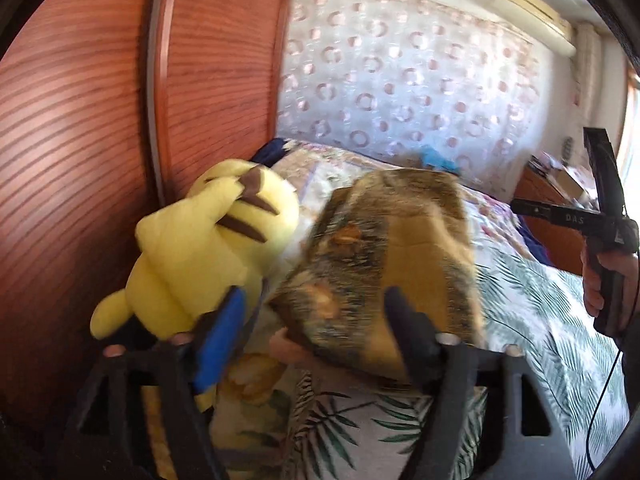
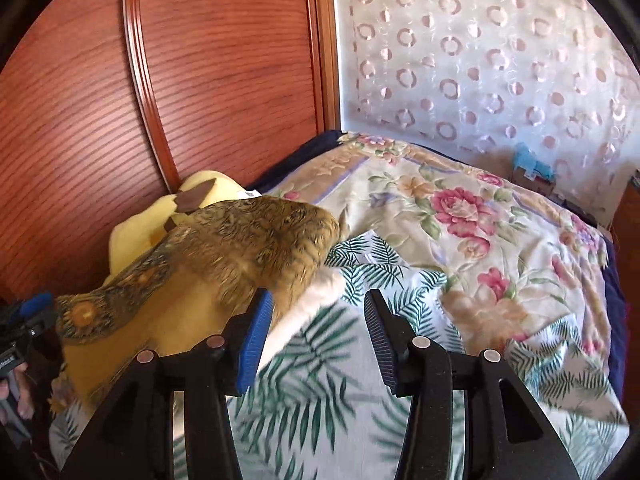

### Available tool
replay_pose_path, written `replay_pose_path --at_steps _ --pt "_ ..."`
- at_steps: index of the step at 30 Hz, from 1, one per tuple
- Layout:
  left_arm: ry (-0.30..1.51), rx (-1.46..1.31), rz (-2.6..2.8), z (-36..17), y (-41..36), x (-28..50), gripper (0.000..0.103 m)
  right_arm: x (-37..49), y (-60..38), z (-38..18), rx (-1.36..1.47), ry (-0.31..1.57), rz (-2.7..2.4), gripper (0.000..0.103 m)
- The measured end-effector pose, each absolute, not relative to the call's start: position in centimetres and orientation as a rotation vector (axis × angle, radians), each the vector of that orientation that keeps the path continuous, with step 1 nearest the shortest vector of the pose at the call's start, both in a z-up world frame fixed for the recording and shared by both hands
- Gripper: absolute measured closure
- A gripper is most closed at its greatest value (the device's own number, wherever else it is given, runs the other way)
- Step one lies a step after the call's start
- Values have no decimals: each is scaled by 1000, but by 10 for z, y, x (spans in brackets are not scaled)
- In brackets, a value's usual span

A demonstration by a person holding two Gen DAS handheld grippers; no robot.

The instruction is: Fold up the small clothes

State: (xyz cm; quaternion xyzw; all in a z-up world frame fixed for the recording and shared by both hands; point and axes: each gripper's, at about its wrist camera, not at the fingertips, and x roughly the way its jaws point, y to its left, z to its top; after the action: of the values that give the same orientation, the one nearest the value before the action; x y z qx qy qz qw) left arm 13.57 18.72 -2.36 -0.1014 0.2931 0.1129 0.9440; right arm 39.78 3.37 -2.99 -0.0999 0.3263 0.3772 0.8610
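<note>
- The left gripper (image 1: pixel 312 312) has its jaws spread wide, a blue pad on one finger; nothing is pinched between them.
- The brown and mustard patterned garment (image 1: pixel 384 256) lies blurred just beyond those fingers, on the palm-leaf printed sheet (image 1: pixel 532 308) of the bed.
- The right gripper (image 2: pixel 316 328) is likewise released, its jaws parted above the leaf sheet, the garment's edge just beside its blue-padded finger.
- A yellow plush toy with brown stripes (image 1: pixel 208 248) sits beside the garment, against the reddish wooden wardrobe door (image 1: pixel 80 120).
- A floral quilt (image 2: pixel 460 208) covers the far bed.
</note>
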Motion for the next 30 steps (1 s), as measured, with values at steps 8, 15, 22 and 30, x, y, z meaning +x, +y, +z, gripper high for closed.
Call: replay_pose_path --at_steps 8,15,22,30 --pt "562 -116 127 3 130 128 8 322 -36 -10 -167 635 768 53" --pt "543 -84 19 5 77 119 8 252 -91 -6 -147 589 702 35" --pt "531 -60 -72 8 23 105 8 177 -134 -10 -117 572 604 26" --pt "500 -58 -157 27 -24 80 8 88 -185 10 -66 506 457 16"
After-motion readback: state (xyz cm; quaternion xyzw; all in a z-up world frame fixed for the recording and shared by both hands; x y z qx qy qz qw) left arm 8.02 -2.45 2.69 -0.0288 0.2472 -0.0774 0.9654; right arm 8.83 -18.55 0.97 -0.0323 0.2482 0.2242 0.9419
